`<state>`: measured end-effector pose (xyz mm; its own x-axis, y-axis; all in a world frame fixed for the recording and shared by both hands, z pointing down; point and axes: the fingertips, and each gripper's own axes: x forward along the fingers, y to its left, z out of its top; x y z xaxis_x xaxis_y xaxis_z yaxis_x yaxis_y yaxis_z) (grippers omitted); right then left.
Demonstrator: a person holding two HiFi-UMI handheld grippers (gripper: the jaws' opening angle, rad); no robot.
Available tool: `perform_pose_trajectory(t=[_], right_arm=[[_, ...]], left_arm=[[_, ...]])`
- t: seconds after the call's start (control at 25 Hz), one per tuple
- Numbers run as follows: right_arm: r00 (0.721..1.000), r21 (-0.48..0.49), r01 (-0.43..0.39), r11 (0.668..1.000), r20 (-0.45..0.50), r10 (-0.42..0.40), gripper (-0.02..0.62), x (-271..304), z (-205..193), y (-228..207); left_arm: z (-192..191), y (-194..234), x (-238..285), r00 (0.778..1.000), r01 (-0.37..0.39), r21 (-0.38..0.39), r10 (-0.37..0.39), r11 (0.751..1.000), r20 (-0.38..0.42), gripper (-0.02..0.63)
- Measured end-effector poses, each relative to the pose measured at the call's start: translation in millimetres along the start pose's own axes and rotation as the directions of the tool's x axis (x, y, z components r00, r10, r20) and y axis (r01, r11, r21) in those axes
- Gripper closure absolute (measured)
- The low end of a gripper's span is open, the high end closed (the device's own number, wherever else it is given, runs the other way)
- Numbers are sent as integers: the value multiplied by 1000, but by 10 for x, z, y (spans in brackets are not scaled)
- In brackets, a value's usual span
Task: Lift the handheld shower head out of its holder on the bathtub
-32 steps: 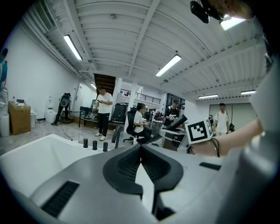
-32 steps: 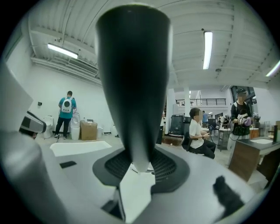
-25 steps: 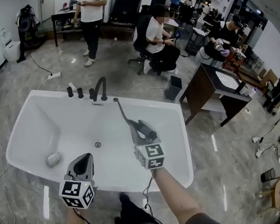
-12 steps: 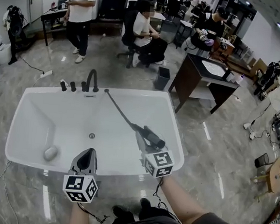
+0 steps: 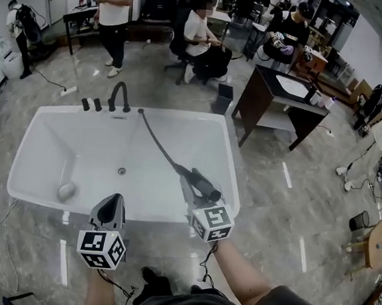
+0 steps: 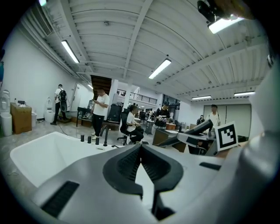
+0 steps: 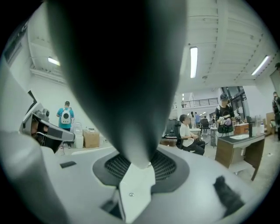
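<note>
The right gripper (image 5: 194, 194) has its jaws closed partway on the handheld shower head (image 5: 206, 186). In the right gripper view the dark body of the head (image 7: 118, 74) fills the space between the jaws and stands up out of them. Beyond the jaw tips, the hose (image 5: 158, 142) runs taut-looking and nearly straight to the far rim of the bathtub (image 5: 38, 148), ending just beside the faucet (image 5: 119, 96) (the holder itself is too small to make out there). The head sits well apart from that rim, over the tub's near edge, so the lift-out step appears to be complete and the current step is carrying the head clear. The left gripper (image 5: 108, 208) hangs to the left of the right one with its jaws together at the tips and nothing between them, as the left gripper view (image 6: 140, 146) confirms. The next move likely calls for keeping the grip firm and watching the hose. With little slack apparent, any further pull away from the far rim could drag the head round within the jaws.
</note>
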<state>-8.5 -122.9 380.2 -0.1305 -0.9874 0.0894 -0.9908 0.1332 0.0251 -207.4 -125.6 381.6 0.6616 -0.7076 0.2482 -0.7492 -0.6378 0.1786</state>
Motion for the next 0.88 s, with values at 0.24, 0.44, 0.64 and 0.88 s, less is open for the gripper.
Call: perform_pose_trajectory(t=[0.24,0.44,0.64,0.88], right_arm=[[999,8,-42,999,5,42,454,-527,-49,-133],[997,27,-71,997,22,70,454,-992,-115,-203],[996,35,-88,996,36,86,454,-1510,-55,-250],[993,4,-112,994,38,112,454,-2072,-98,-297]], left_arm=[[-111,-566,-135,1000,-23,8,23,1000,0,592],[-249,-1023,-312,1000,-27,21,27,999,-10,592],[-323,-1462,-535,1000,-30,33,31,999,-5,592],[-481,-1935,-765,999,-33,27,33,999,4,592]])
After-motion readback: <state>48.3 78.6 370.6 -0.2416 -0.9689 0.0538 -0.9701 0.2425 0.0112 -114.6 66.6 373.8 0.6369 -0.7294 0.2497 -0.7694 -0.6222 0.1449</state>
